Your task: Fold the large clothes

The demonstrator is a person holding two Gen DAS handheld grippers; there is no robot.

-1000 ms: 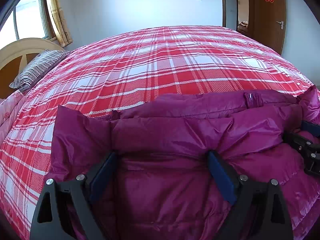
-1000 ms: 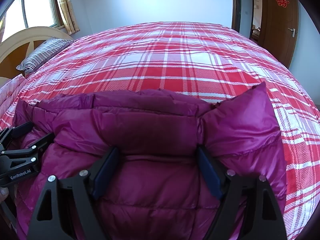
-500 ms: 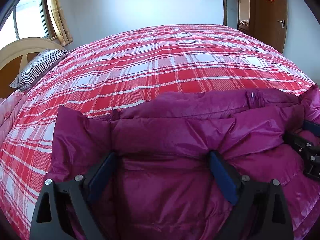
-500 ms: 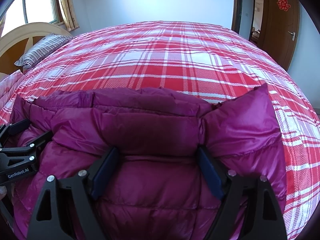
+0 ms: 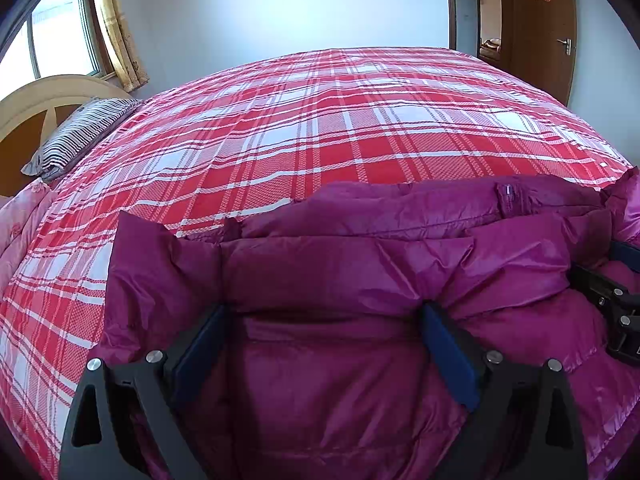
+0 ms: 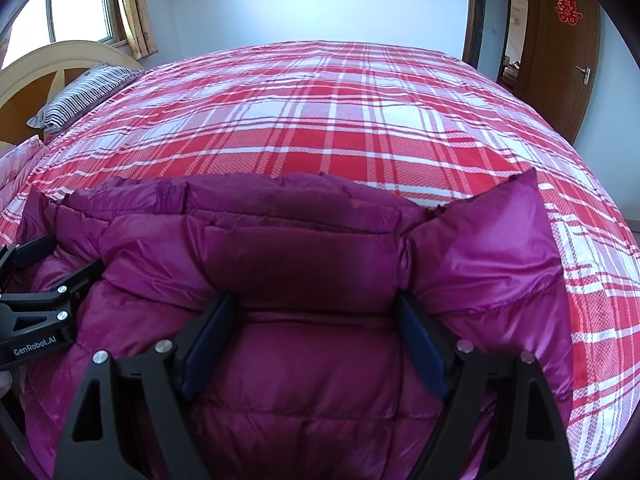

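A puffy magenta down jacket lies bunched in thick folds on the near part of the bed, collar side toward the far edge. My left gripper stands wide open over its left half, fingertips tucked under a fold, padded fabric filling the gap. My right gripper stands equally wide open over the right half, tips hidden under the same roll. Each gripper shows at the edge of the other view: the right gripper and the left gripper. A loose flap sticks up at the right.
The red and white plaid bedspread stretches far beyond the jacket. A striped pillow lies by the wooden headboard at the left, with a pink quilt below it. A brown door stands at the right.
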